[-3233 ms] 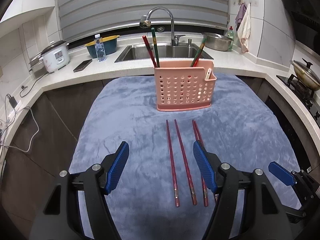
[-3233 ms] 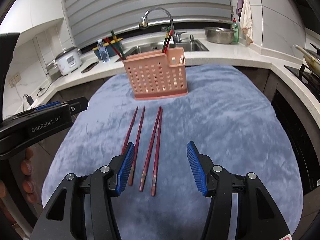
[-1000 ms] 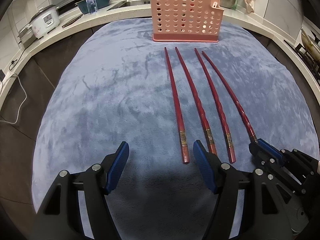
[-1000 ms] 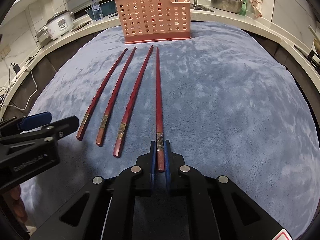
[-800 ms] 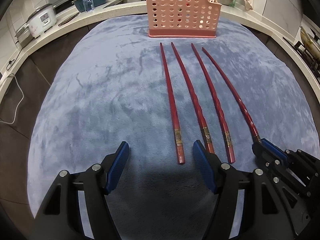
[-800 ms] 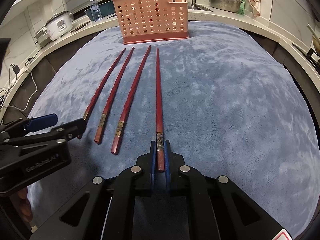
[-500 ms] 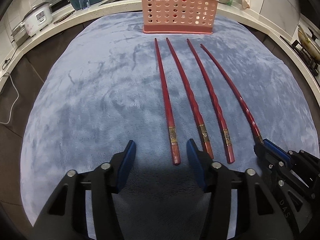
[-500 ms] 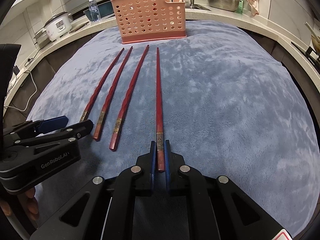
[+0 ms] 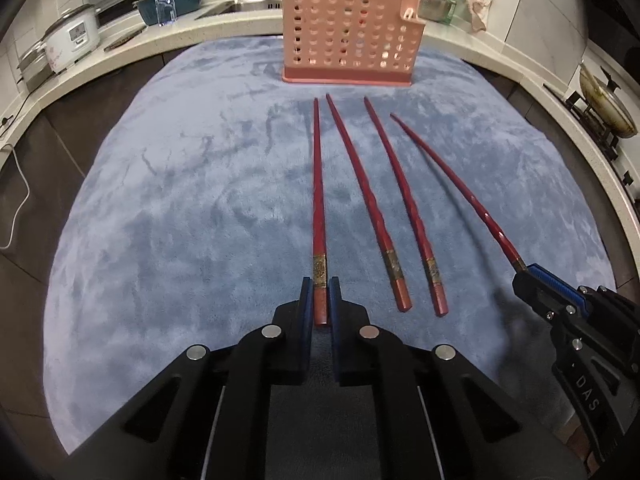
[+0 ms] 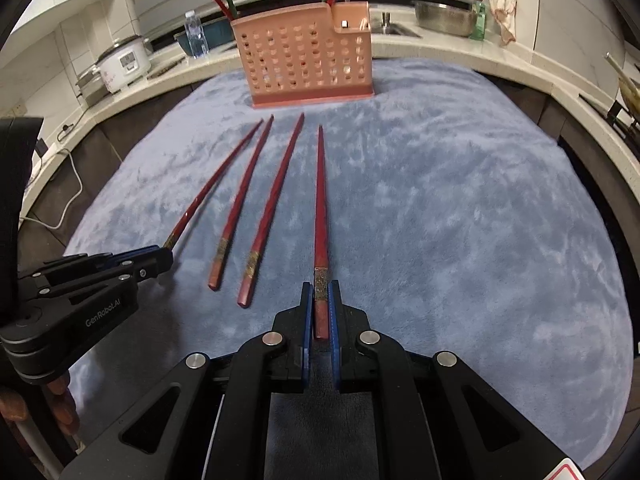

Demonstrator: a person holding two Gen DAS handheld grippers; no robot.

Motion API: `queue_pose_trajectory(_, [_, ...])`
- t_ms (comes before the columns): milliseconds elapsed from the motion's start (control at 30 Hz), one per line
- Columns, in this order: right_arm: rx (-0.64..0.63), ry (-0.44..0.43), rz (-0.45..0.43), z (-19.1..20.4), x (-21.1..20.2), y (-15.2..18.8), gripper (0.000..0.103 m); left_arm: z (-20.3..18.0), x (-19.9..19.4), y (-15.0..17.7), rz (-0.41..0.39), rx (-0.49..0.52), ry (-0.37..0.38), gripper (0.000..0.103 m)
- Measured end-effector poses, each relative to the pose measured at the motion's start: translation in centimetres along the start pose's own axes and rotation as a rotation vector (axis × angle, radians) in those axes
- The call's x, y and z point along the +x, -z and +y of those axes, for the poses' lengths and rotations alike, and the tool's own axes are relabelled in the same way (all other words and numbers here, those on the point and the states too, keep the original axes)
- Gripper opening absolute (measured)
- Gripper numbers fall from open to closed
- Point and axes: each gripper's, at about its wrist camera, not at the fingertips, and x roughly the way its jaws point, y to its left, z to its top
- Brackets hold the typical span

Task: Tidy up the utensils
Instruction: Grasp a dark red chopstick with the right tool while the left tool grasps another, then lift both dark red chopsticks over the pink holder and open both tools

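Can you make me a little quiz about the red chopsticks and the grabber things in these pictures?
1. How many red chopsticks lie loose on the blue cloth, held by nothing?
2. True or false: the pink basket is empty.
3. Fill in: the left gripper is shut on the ____ chopstick of the row.

Key: 1. Two, the middle pair; the right gripper holds the rightmost chopstick. 2. False, chopsticks stand in it. 3. Leftmost chopstick.

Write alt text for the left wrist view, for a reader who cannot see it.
The left gripper is shut on the butt end of the leftmost chopstick of four red ones lying on a blue-grey cloth. The right gripper clamps the rightmost chopstick; a pink perforated utensil basket stands beyond.
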Motion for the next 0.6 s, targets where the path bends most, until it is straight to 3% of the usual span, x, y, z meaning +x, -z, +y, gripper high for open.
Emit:
queue_pose_trajectory(400, [0.021, -0.009, -0.168, -0.3, -6.3, -4.8, 0.007, 0.1, -7.5, -4.7, -0.184, -0.022, 0.046, 0.007])
queue_pose_trajectory(600, [0.038, -0.018, -0.247, -0.6, -9.1, -7.8, 0.007, -0.5, -10.0, -7.6, -0.261, -0.001, 0.030, 0.007])
